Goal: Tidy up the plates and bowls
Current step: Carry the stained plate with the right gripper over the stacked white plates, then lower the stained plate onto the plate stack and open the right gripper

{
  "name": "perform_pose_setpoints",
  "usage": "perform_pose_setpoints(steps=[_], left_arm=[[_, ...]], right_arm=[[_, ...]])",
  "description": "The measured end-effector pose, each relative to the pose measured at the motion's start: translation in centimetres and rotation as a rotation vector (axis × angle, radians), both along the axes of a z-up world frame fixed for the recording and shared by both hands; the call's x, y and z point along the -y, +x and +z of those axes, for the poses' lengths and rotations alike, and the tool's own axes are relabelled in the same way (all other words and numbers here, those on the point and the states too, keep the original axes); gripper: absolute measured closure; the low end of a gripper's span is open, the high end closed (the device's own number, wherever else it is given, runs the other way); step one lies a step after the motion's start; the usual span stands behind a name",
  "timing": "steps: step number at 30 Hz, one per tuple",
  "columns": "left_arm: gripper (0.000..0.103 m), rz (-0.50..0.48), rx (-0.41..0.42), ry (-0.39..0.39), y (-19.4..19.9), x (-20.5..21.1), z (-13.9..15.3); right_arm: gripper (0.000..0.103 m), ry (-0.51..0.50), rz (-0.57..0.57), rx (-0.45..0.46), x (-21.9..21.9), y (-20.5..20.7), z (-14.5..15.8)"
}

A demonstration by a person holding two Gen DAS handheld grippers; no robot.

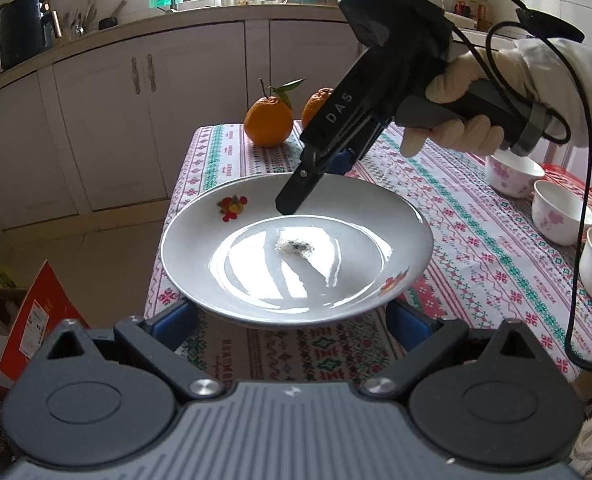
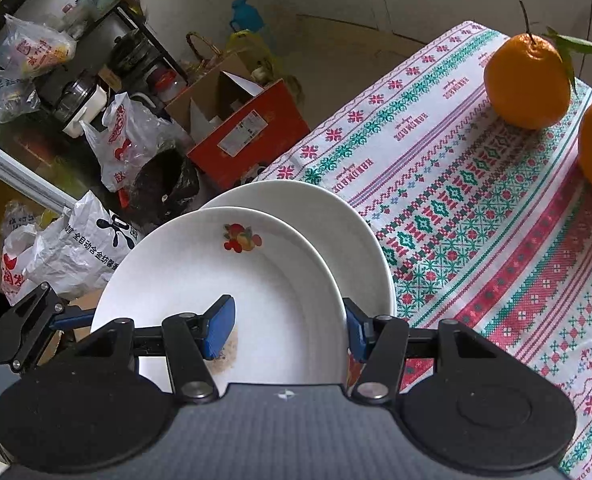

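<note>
A white plate (image 1: 231, 240) with fruit decals and a food scrap (image 1: 294, 247) in its middle is held above the patterned tablecloth (image 1: 476, 232). My left gripper (image 1: 296, 320) is open, its blue pads wide apart under the plate's near rim. My right gripper (image 1: 316, 184) straddles the far rim, one finger inside the plate. In the right wrist view the right gripper (image 2: 289, 328) is open around the decal plate's rim (image 2: 199, 264), and a second white plate (image 2: 360, 240) lies beneath it.
Two oranges (image 1: 268, 121) (image 2: 527, 80) sit at the table's far end. Three white floral bowls (image 1: 514, 174) stand at the right on a red tray. Boxes and bags (image 2: 239, 128) crowd the floor left of the table. Kitchen cabinets (image 1: 107, 120) stand behind.
</note>
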State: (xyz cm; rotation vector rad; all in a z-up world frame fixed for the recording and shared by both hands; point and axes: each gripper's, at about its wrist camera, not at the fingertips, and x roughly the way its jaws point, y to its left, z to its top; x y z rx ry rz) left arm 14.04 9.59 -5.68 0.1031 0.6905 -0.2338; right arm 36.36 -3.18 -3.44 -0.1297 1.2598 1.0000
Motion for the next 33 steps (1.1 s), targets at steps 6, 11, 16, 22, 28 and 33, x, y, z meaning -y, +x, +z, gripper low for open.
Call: perform_pose_setpoints(steps=[6, 11, 16, 22, 28, 33], left_arm=[[0.003, 0.001, -0.012, 0.000, 0.8, -0.3, -0.4], [0.003, -0.003, -0.023, -0.002, 1.3, -0.7, -0.7], [0.003, -0.007, -0.031, -0.010, 1.7, -1.0, -1.0], [0.003, -0.011, -0.030, -0.009, 2.1, -1.4, -1.4], [0.001, -0.023, -0.032, -0.002, 2.5, -1.5, -1.7], [0.001, -0.027, -0.035, -0.007, 2.5, -1.5, -1.8]], right_arm=[[0.040, 0.003, -0.018, -0.017, 0.4, 0.6, -0.5], [0.040, 0.007, -0.022, -0.013, 0.7, 0.6, -0.3], [0.040, 0.009, -0.034, -0.009, 1.2, 0.3, 0.2], [0.040, 0.012, -0.050, -0.006, 2.0, -0.1, 0.8], [0.040, 0.015, -0.063, -0.001, 2.5, -0.3, 1.2], [0.040, 0.004, -0.071, 0.012, 2.6, -0.6, 1.4]])
